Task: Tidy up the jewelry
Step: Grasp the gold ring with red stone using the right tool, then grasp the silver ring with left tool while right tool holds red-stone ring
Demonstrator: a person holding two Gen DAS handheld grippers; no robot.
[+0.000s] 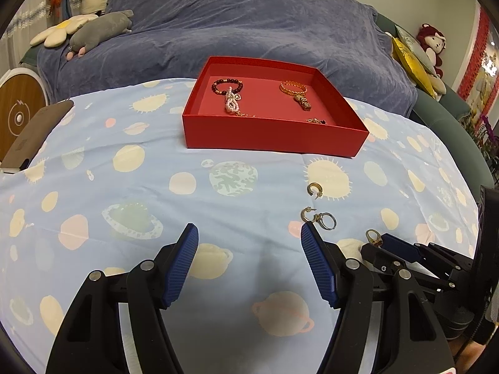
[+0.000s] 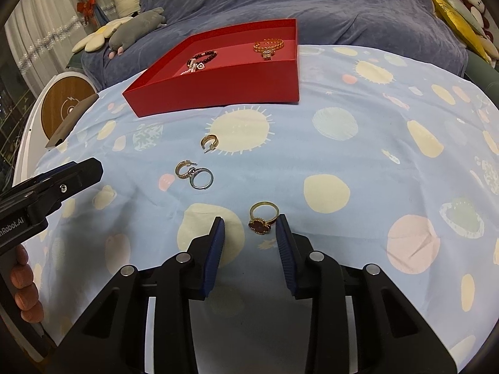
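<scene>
A gold ring with a dark red clover (image 2: 263, 218) lies on the planet-print cloth between the tips of my right gripper (image 2: 251, 219), close to the right finger; the jaws stand apart and do not press it. In the left wrist view the same ring (image 1: 373, 237) shows at the right gripper's tips. Two gold hoop earrings (image 2: 209, 142) (image 2: 184, 169) and a silver ring (image 2: 202, 178) lie farther ahead. The red box (image 1: 274, 134) holds a dark beaded bracelet (image 1: 227, 84), a pearl piece (image 1: 230, 101) and a gold bracelet (image 1: 293, 87). My left gripper (image 1: 249, 229) is open over bare cloth, just left of the silver ring (image 1: 327, 220).
A blue-covered sofa (image 1: 249, 25) with plush toys (image 1: 99, 29) runs behind the table. A flat brown case (image 1: 37, 131) rests on the cloth's left edge beside a round wooden-faced device (image 1: 18, 109). The left gripper's finger (image 2: 78, 171) reaches in at the left of the right wrist view.
</scene>
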